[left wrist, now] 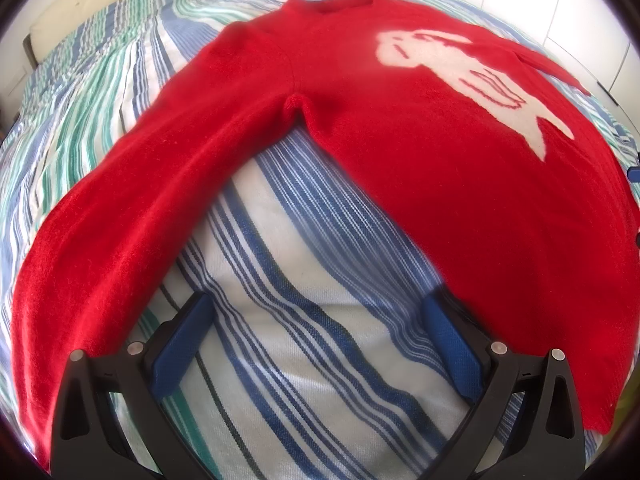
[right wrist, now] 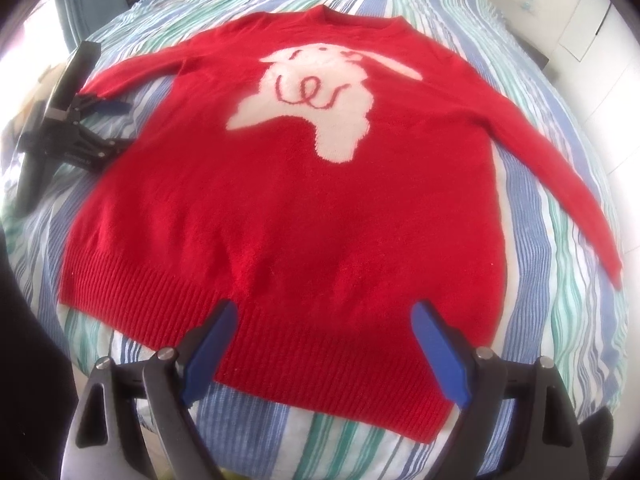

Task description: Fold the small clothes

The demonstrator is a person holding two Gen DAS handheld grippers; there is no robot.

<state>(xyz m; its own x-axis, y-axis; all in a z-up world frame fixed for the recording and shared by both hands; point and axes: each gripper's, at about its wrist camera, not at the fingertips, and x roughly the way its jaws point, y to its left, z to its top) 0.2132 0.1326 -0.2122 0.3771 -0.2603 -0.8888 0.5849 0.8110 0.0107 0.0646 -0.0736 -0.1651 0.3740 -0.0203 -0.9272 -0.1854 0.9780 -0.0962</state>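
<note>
Right wrist: right gripper (right wrist: 320,344) fingers wide over sweater (right wrist: 288,208) hem | left gripper (left wrist: 316,344) fingers wide over bedspread (left wrist: 320,280).

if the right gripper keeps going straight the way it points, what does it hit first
Most likely the ribbed hem of the red sweater, which lies between the open right gripper fingers; the height above the fabric is unclear.
</note>
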